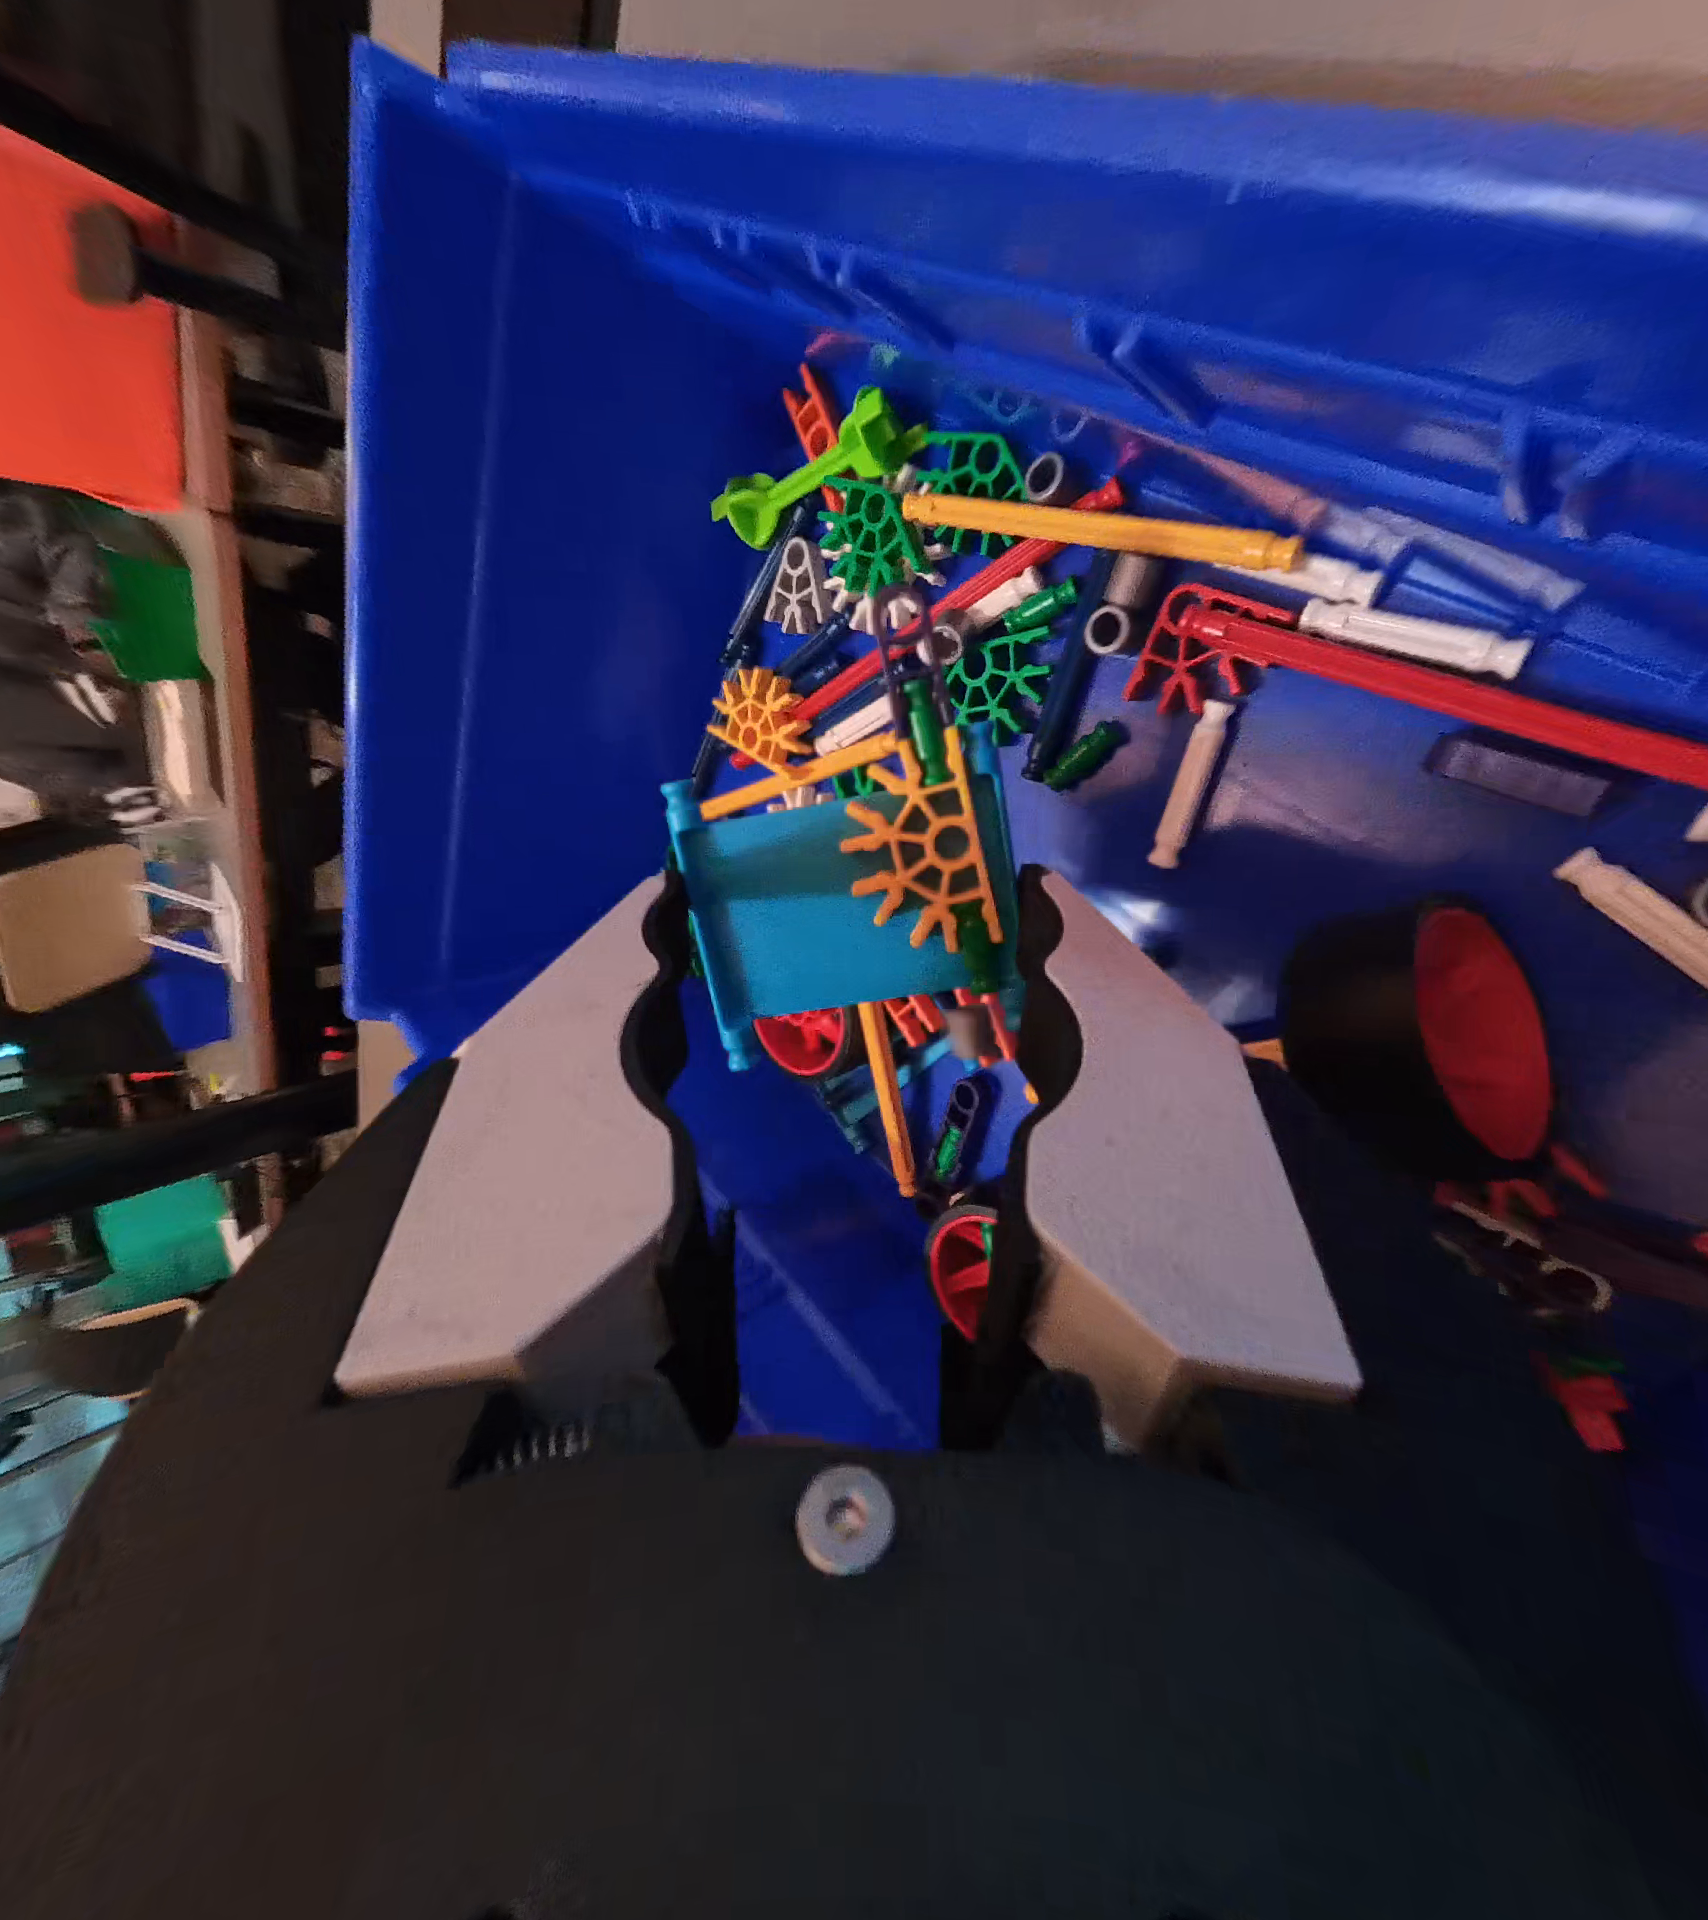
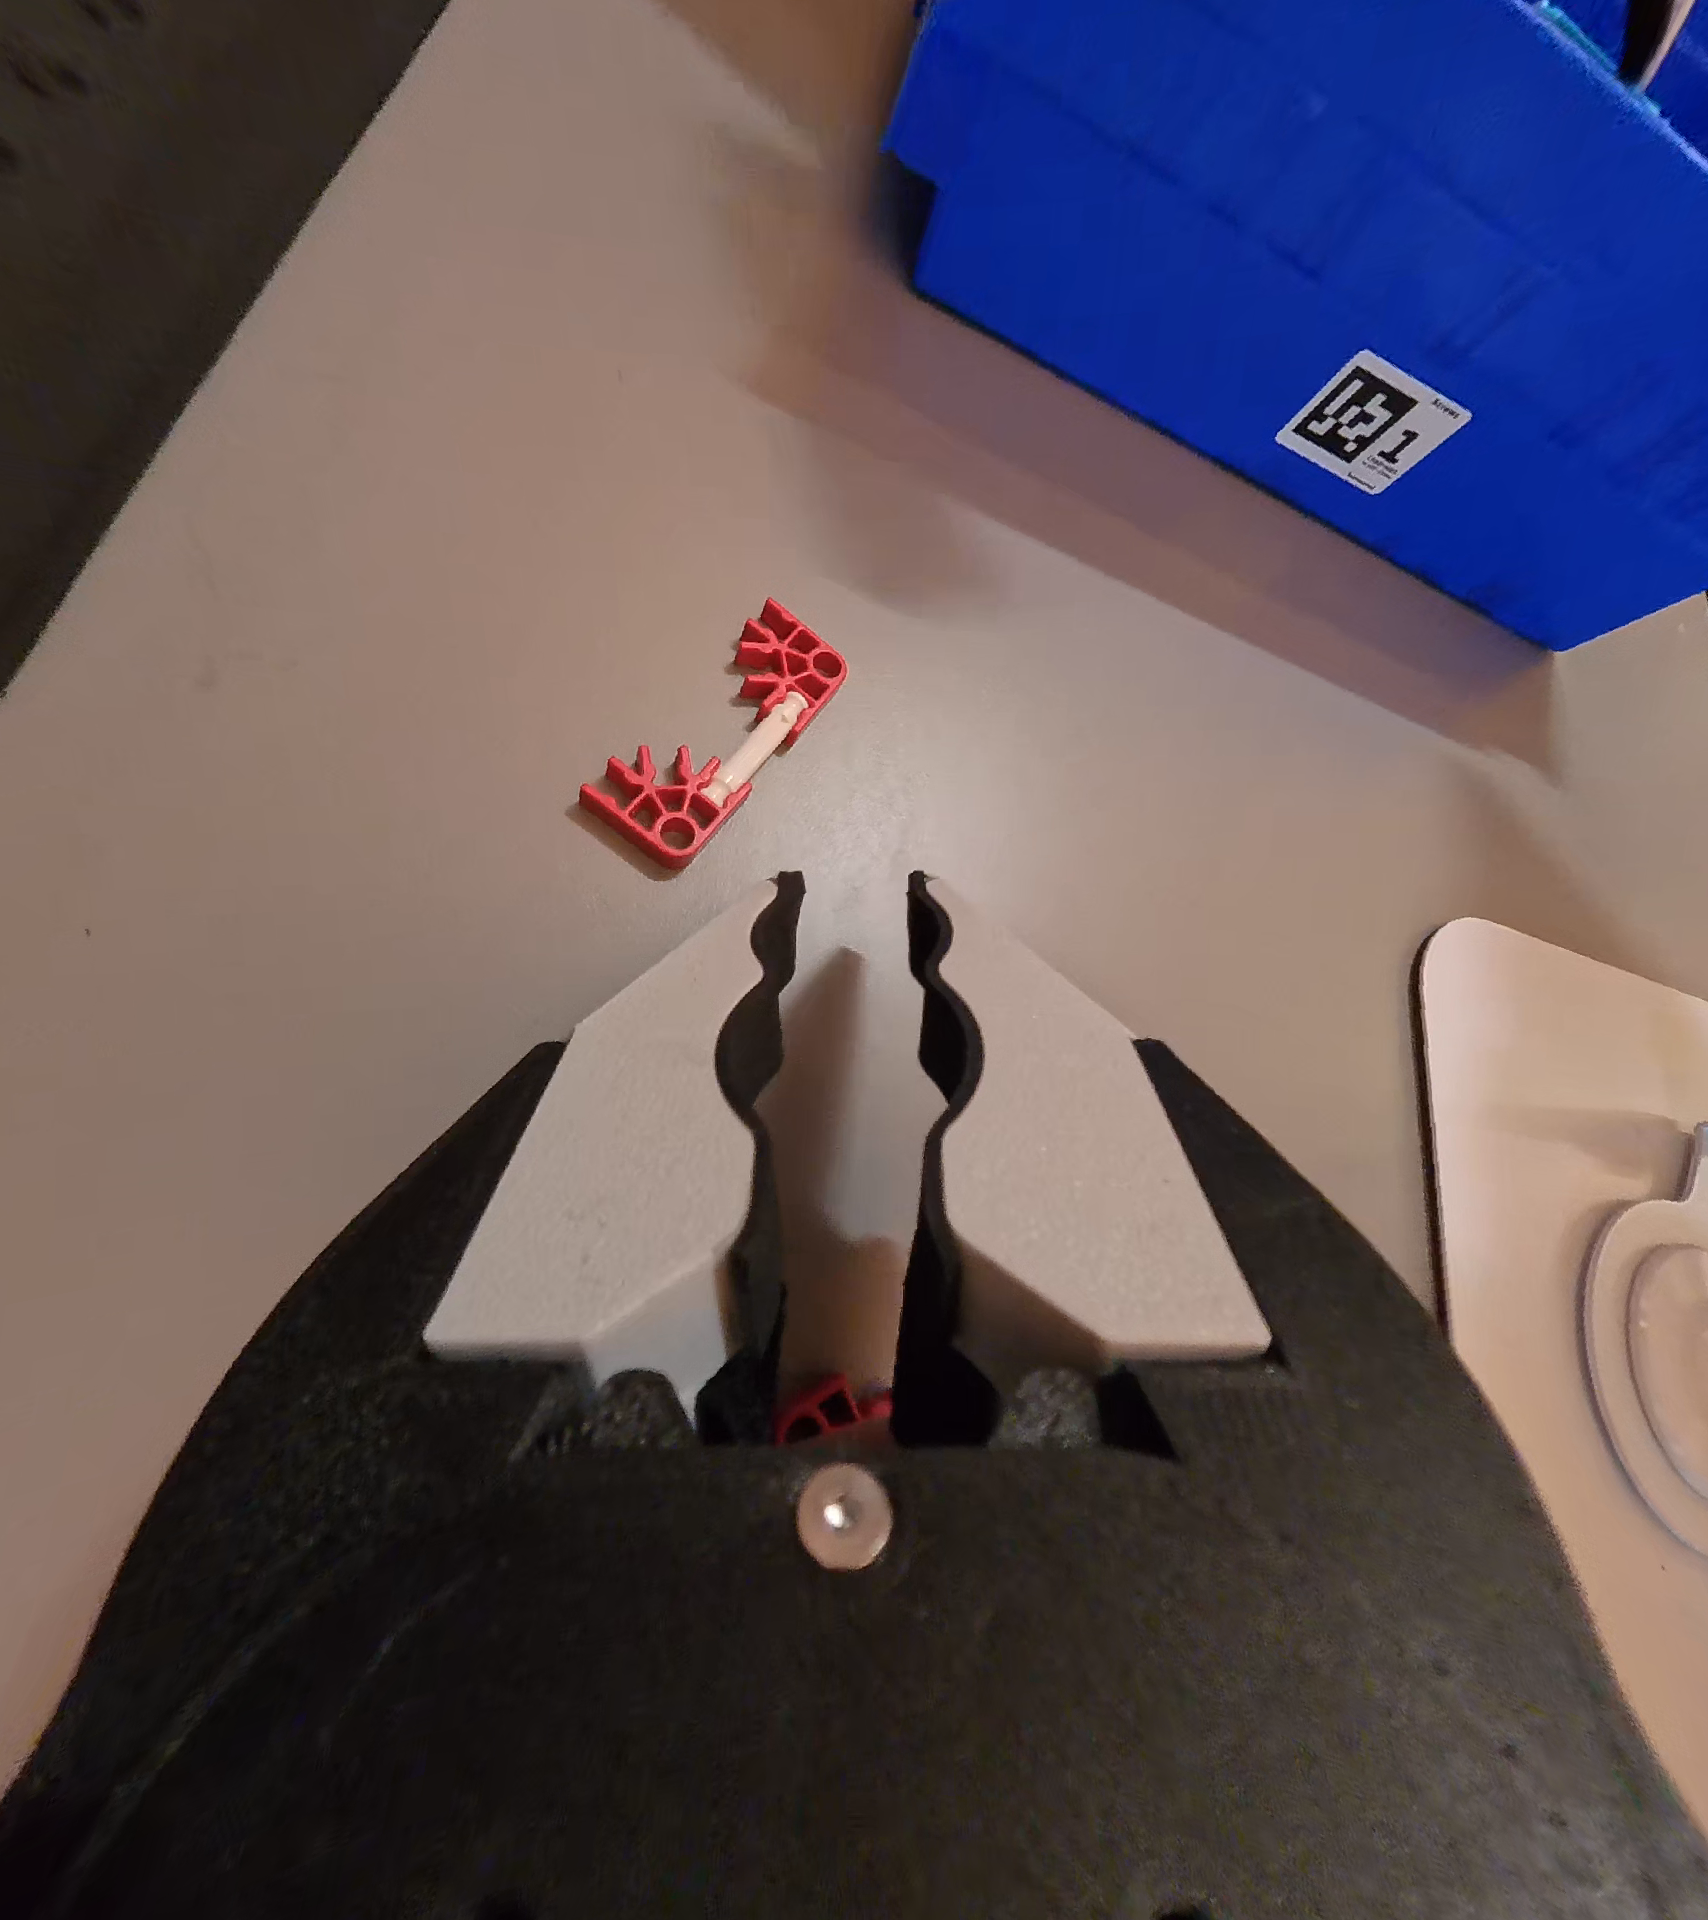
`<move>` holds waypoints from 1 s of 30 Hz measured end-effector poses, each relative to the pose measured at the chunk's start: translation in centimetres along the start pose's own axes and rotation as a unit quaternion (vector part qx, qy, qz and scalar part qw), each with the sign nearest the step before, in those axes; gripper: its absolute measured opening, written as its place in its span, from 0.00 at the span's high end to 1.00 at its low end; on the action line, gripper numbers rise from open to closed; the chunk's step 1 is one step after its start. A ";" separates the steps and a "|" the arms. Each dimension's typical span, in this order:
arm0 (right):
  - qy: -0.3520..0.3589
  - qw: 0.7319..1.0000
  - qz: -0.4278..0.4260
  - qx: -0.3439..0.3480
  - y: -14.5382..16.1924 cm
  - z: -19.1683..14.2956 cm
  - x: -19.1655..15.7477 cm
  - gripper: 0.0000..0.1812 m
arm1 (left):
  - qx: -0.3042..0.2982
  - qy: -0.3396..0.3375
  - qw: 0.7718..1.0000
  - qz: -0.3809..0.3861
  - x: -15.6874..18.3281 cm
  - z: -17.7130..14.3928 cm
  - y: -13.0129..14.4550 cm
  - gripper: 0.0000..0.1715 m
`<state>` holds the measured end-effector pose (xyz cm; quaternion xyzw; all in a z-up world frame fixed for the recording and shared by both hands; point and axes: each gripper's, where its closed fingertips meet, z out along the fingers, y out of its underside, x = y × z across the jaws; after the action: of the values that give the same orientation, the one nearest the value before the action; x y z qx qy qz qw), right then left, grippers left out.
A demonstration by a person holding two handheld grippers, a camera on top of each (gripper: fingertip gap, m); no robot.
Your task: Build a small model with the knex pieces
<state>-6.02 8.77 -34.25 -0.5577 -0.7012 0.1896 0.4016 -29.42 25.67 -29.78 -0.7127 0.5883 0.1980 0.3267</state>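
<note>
My left gripper (image 1: 845, 914) is spread wide over the blue bin (image 1: 559, 520), with a teal panel piece (image 1: 808, 925) sitting right between the fingertips. I can't tell if the pads actually touch it; it looks like it's just lying on the heap, so I'd call the jaws open and not gripping. An orange snowflake connector (image 1: 928, 847) lies on top of that panel's corner, with a dark green short rod (image 1: 923, 727) above it. Further into the pile there's a lime green piece (image 1: 808, 473), green connectors (image 1: 871, 530), a long yellow rod (image 1: 1099, 530), a long red rod (image 1: 1515, 696) plugged into a red corner connector (image 1: 1188, 649), and white rods (image 1: 1676, 935) scattered about. A black wheel with a red hub (image 1: 1421, 1039) sits off to the right on the bin floor.

My right gripper (image 2: 850, 883) hangs over the beige table (image 2: 414, 520), jaws parted a bit with nothing between the tips. Something small and red (image 2: 824, 1403) shows deep down near the base of the fingers, can't make out what. Just ahead and left of the tips lies a little assembly: two red corner connectors (image 2: 668, 805) joined by a short white rod (image 2: 756, 753). A blue bin with a white coded sticker (image 2: 1375, 421) stands farther back on the right, and a white board (image 2: 1515, 1091) is at the right edge.
</note>
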 end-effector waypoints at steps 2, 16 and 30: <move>0.007 1.000 -0.003 -0.002 -0.1 -0.1 0.2 0.90 | 0.001 -0.034 0.999 0.022 -0.8 -0.4 -0.2 0.64; 0.049 0.997 -0.050 -0.012 -1.6 -0.6 1.1 0.89 | -0.057 -0.267 0.906 0.323 -4.8 -2.5 0.0 0.64; 0.088 0.992 0.046 0.074 -5.5 -2.8 4.1 0.88 | 0.114 -0.236 0.958 0.121 -4.9 -8.0 -5.0 0.64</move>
<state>-7.55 10.43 -27.14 -0.5729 -0.6208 0.2088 0.4927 -26.49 24.06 -19.68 -0.5276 0.5949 0.3301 0.5087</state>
